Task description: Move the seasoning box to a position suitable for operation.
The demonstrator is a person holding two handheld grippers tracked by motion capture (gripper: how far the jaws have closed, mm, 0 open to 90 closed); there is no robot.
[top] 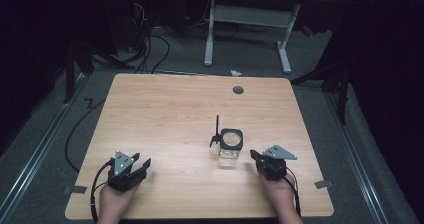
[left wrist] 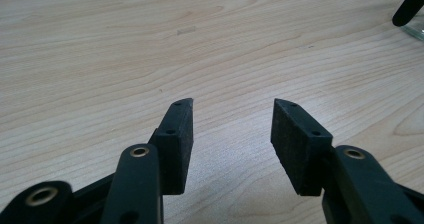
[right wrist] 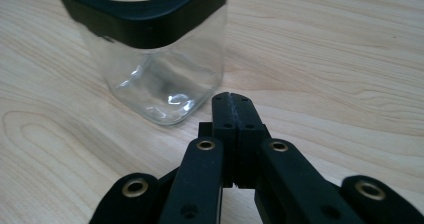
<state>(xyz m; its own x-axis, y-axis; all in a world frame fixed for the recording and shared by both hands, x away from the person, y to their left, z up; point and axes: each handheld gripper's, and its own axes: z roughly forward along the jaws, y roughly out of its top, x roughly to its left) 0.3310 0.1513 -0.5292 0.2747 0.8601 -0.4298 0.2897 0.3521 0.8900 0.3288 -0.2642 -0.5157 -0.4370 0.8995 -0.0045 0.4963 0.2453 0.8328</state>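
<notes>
We are looking down on a light wooden bench (top: 165, 114) where a person's two hands are resting near the front edge, each holding a black tool. The left tool (top: 140, 165) is sitting at the front left with its jaws standing well apart; in the left gripper view (left wrist: 233, 129) bare wood grain is showing between the two pads and nothing is being held. The right tool (top: 254, 156) is sitting at the front right with its jaws pressed together on nothing, and in the right gripper view (right wrist: 233, 101) its closed tips are pointing at the foot of a clear glass jar (right wrist: 160, 79). That jar (top: 231, 144), square-sided with a black collar round its open mouth, is standing upright right of the bench's middle, just beside the right tool and apart from it. A thin black clasp (top: 216, 131) is sticking up at the jar's left side. A small grey round cap (top: 238, 90) is sitting in the benchtop near the far edge.
</notes>
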